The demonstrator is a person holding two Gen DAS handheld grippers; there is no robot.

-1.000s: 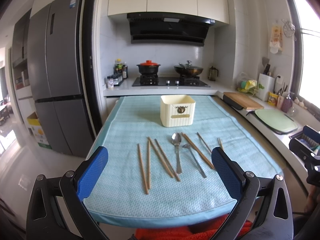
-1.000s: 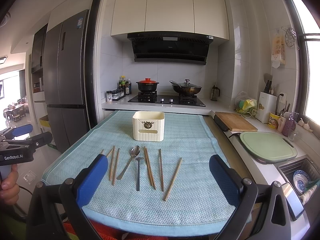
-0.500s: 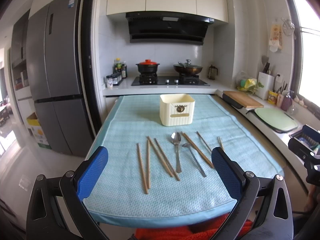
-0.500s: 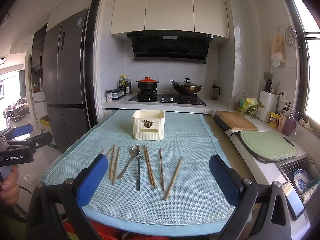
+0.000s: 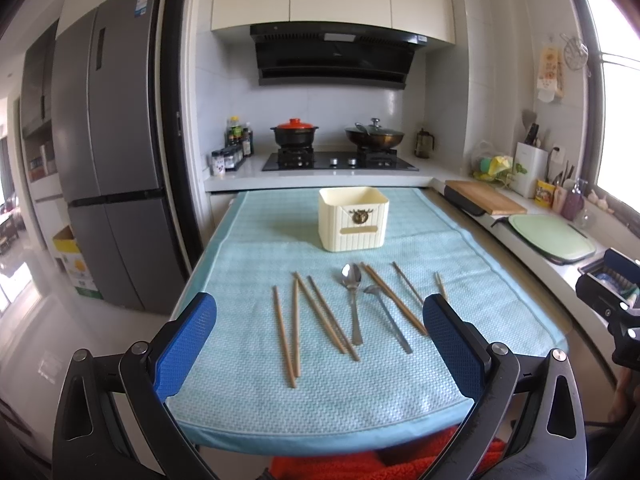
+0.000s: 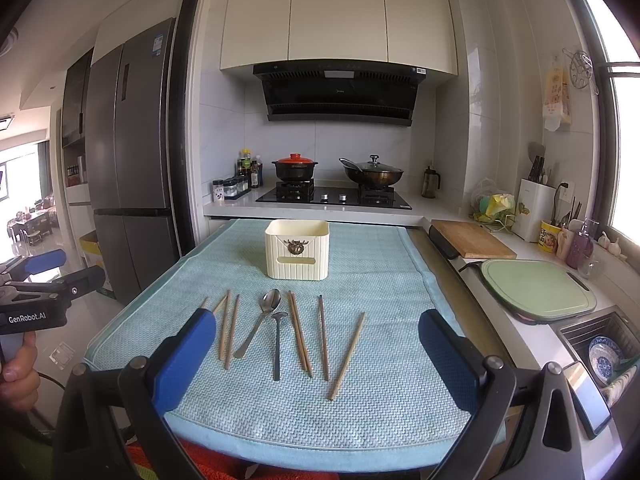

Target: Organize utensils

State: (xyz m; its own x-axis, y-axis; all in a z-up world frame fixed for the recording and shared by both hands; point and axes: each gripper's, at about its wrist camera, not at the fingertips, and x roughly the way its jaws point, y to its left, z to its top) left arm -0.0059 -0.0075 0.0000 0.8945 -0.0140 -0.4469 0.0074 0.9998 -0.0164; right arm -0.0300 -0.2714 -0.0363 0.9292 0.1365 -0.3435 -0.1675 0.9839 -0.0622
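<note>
Several wooden chopsticks [image 5: 284, 336] [image 6: 346, 356] lie spread on a light blue cloth [image 5: 248, 248] [image 6: 372, 276], with a steel spoon [image 5: 353, 304] [image 6: 258, 326] and a darker small spoon [image 5: 386, 316] [image 6: 277, 344] among them. A cream utensil box [image 5: 354, 218] [image 6: 297, 249] stands upright behind them. My left gripper [image 5: 320, 340] is open and empty at the cloth's near edge. My right gripper [image 6: 316, 354] is open and empty, also at the near edge. Each gripper shows at the side of the other's view.
A stove with a red-lidded pot [image 6: 295, 168] and a wok [image 6: 372, 172] is behind the table. A wooden board [image 6: 472, 240], a green board [image 6: 538, 288] and a sink with dishes [image 6: 600, 348] run along the right. A fridge [image 5: 108, 160] stands left.
Both views have shifted only slightly; the grippers stay open and the utensils have not moved.
</note>
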